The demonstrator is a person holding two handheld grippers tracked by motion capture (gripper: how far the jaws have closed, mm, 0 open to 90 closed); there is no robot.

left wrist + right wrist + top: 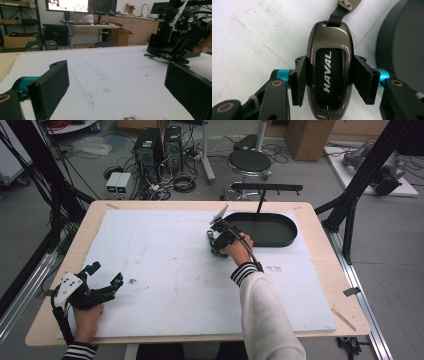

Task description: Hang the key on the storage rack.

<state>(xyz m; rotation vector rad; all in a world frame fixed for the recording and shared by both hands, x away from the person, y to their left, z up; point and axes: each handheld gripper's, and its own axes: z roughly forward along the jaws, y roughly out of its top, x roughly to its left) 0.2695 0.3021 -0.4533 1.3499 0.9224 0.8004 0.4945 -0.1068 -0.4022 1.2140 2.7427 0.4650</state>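
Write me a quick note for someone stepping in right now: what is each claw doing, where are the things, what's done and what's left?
Right claw: shut on the car key, which reads HAVAL, held over the white mat beside the black oval tray.
Left claw: open, holding nothing, low at the mat's near left corner.
Done: key gripped.
Left: probably set the key in the tray, which looks the likely goal, then release.
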